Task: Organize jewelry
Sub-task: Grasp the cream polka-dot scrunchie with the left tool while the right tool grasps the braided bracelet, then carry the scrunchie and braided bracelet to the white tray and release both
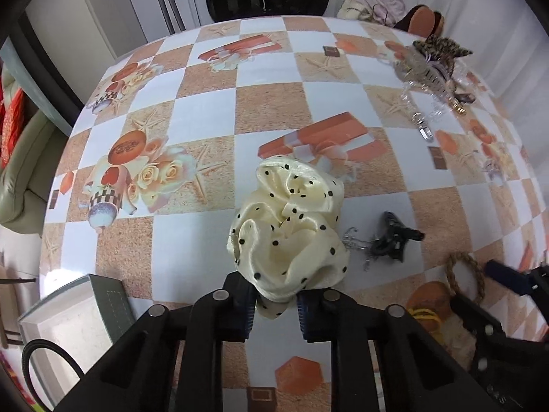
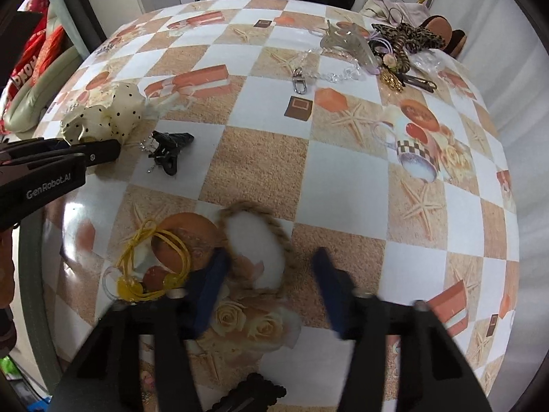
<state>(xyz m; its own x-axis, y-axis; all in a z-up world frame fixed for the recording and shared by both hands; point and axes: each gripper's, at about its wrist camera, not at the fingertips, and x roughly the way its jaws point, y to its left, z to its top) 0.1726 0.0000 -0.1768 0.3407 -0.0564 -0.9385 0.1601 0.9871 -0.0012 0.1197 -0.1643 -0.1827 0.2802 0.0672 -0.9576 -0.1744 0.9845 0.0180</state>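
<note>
My left gripper (image 1: 274,300) is shut on the near edge of a cream polka-dot scrunchie (image 1: 291,226), which rests on the table; it also shows in the right wrist view (image 2: 103,115). My right gripper (image 2: 269,267) is open around a brown rope hair ring (image 2: 257,250) lying flat on the table, the left finger touching its rim. The ring also shows in the left wrist view (image 1: 466,274). A yellow hair tie (image 2: 154,264) lies left of it. A black claw clip (image 2: 170,149) with a thin silver chain lies between the two grippers.
A pile of hair accessories (image 2: 387,48) with a clear chain and a leopard bow sits at the far right of the checkered table (image 2: 343,178). An open grey box (image 1: 72,312) stands at the near left. A black clip (image 2: 250,395) lies at the near edge.
</note>
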